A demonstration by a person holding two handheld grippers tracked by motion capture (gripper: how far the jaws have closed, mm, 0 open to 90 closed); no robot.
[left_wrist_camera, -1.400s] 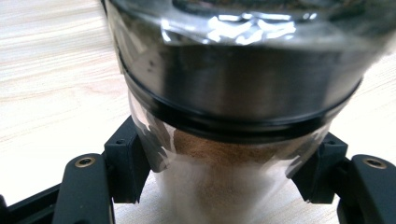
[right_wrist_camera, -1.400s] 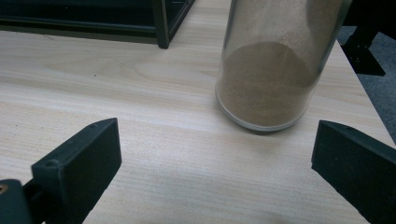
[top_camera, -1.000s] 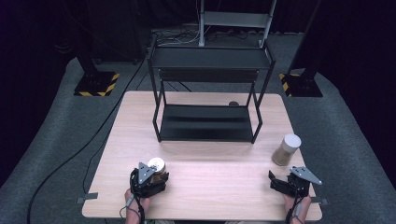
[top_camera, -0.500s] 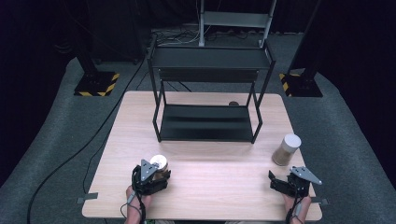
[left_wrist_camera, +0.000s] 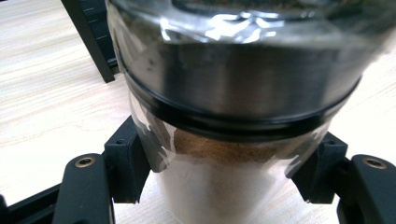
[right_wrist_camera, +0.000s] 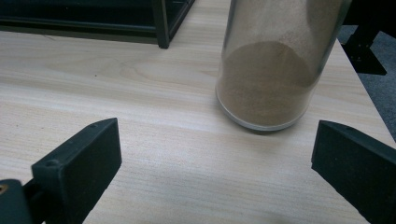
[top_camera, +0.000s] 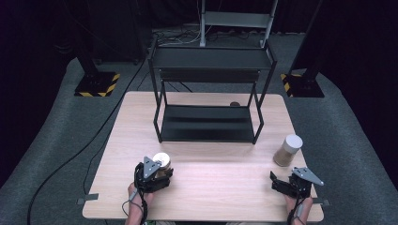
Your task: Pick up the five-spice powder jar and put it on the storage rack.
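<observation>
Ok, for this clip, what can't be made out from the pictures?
- Left jar: its base, in the left gripper view, is cut off by the bottom edge, so whether it rests on the table is unclear.
- Same jar in the high view: its body is hidden behind the left claw.
- Right jar: its lid is cut off by the top edge of the right gripper view.
- Small dark thing behind the rack: too small to identify.

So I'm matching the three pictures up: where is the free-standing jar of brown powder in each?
High view: the free jar stands at right, ahead of the right tongs.
Left gripper view: not in it.
Right gripper view: upper right, beyond the open jaws.
Shared landmark: the black rack.
</observation>
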